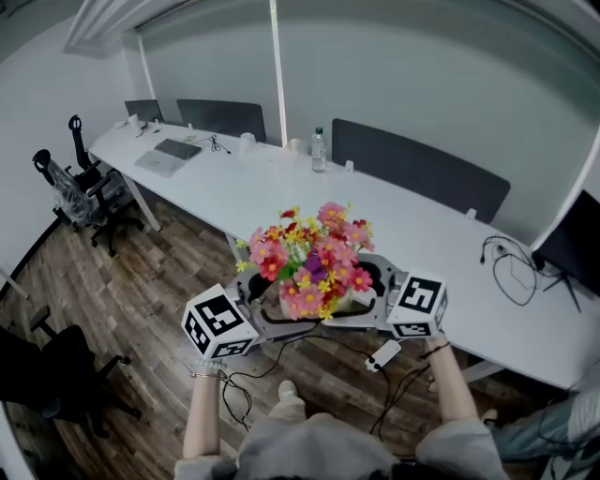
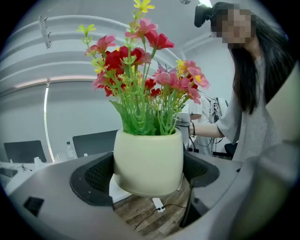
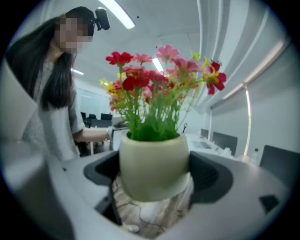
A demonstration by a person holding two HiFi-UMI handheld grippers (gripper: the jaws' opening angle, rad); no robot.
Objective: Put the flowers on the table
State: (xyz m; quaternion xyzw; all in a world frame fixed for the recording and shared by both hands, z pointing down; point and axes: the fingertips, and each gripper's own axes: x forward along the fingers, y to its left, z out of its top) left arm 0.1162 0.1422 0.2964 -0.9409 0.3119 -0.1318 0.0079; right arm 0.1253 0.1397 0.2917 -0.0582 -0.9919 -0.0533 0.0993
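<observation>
Left tool (image 2: 148, 174) and right tool (image 3: 154, 172) clamp the pot (image 1: 345, 302) from opposite sides, keeping the flowers (image 1: 314, 255) upright for carrying to the tabletop (image 1: 422, 234).

Lighting: your room is evenly bright under cool white light from a light strip (image 1: 278, 70) and a ceiling lamp (image 3: 115, 13), both burnt out to glare, and the white table (image 1: 281, 183) reads pale with only faint shadow beneath it. Quality: all three views bow at the edges, and black corners ring both gripper views. Focus: your left gripper view holds the flower pot (image 2: 148, 161) sharp, while your right gripper view renders it soft against a hazy background.
</observation>
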